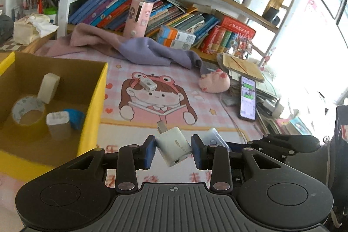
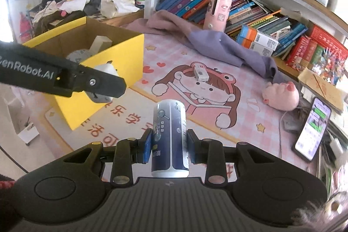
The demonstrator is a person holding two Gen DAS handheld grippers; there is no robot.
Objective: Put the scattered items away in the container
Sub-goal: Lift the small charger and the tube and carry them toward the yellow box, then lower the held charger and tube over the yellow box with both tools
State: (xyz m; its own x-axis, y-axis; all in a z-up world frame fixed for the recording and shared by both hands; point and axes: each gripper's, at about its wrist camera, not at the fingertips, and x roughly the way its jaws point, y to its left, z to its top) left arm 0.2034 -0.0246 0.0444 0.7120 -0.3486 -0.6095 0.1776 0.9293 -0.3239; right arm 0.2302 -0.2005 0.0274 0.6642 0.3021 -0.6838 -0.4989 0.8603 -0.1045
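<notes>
My left gripper (image 1: 173,150) is shut on a white USB charger (image 1: 174,146), held above the mat just right of the yellow cardboard box (image 1: 92,105). The box holds a tape roll (image 1: 28,110), a white block (image 1: 49,87), a white adapter (image 1: 58,125) and a blue item (image 1: 76,117). My right gripper (image 2: 168,145) is shut on a dark blue and white can (image 2: 169,136). A small white item (image 1: 148,83) lies on the cartoon mat, also in the right wrist view (image 2: 200,72). The left gripper (image 2: 102,84) shows in the right wrist view beside the box (image 2: 121,62).
A purple cloth (image 1: 139,49) and a pink plush (image 1: 214,82) lie at the back of the mat. A phone (image 1: 248,98) lies at the right with cables and papers. A pink case (image 1: 138,16) stands against shelves of books.
</notes>
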